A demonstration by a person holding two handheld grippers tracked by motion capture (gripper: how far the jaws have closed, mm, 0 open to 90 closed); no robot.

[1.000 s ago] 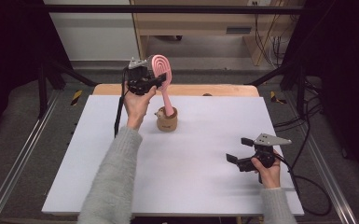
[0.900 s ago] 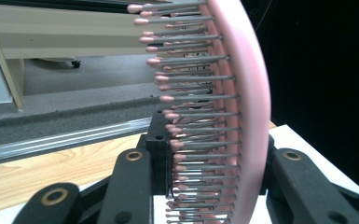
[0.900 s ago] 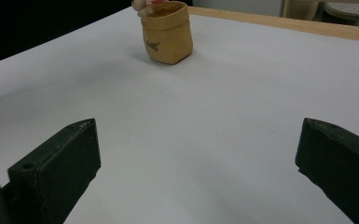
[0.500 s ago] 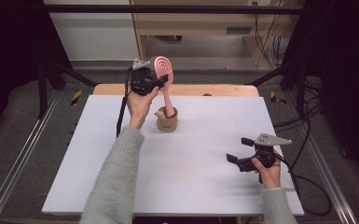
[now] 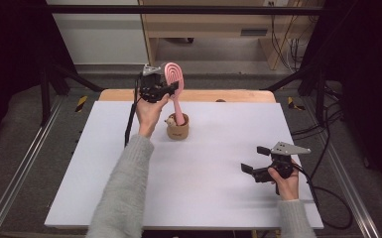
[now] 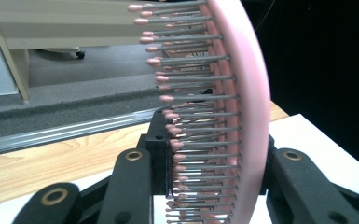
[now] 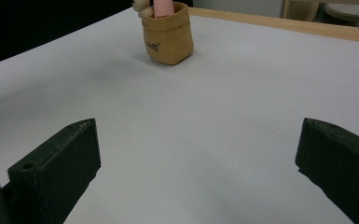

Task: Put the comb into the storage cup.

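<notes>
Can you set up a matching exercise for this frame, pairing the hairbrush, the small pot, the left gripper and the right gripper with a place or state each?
Things:
1. hairbrush
2. pot
3. left gripper
4. right gripper

Places or states:
A. jaws wide apart, nothing between them, low over the white table near its right side
B. stands on the table, tan, with a pink handle inside it
C. clamped on the bristled head
D. pink, upright, head raised above the pot

Pairs: 1-D, 2-B, 3-C, 4-A
</notes>
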